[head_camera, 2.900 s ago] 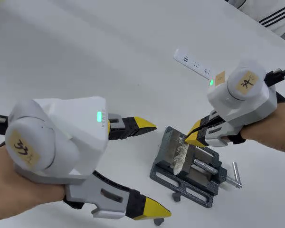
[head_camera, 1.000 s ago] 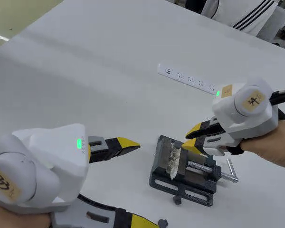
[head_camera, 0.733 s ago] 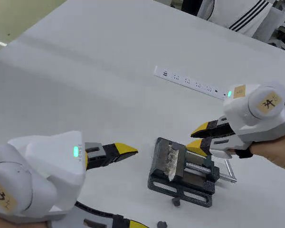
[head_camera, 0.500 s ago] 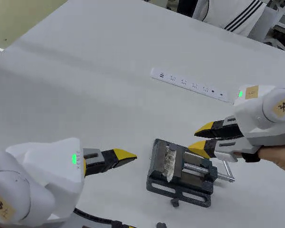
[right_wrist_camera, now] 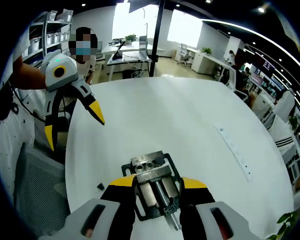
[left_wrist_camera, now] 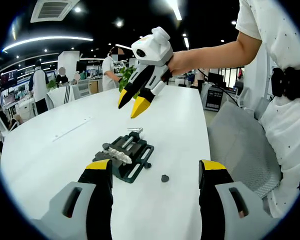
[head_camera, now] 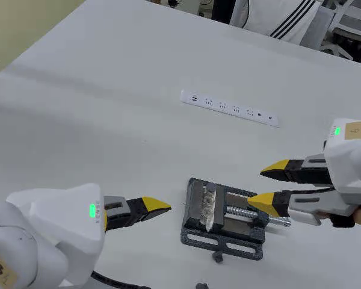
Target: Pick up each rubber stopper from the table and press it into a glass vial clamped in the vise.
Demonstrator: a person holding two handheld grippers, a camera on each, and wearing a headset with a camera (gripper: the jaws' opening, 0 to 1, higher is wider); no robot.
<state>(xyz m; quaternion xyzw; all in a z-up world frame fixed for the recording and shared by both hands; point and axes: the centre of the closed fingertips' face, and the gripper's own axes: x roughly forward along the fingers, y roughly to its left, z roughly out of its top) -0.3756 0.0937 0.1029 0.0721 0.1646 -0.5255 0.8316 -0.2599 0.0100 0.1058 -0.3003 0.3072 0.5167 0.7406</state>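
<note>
A dark vise stands on the white table with glass vials clamped between its jaws. My right gripper hovers open just right of the vise, level with its screw, holding nothing. In the right gripper view the vise lies between my two yellow-tipped fingers. My left gripper is open and empty, left of the vise; one yellow fingertip points at it. A small dark rubber stopper lies in front of the vise, and another stopper sits at the bottom edge of the head view.
A white power strip lies on the table beyond the vise. A person in a striped white top is at the table's far edge. Bare white tabletop spreads to the left and behind. A chair stands off the table's side.
My right gripper has drawn back to the right, off the vise top, still open. My left gripper has sunk toward the lower left. The head camera has tilted up.
</note>
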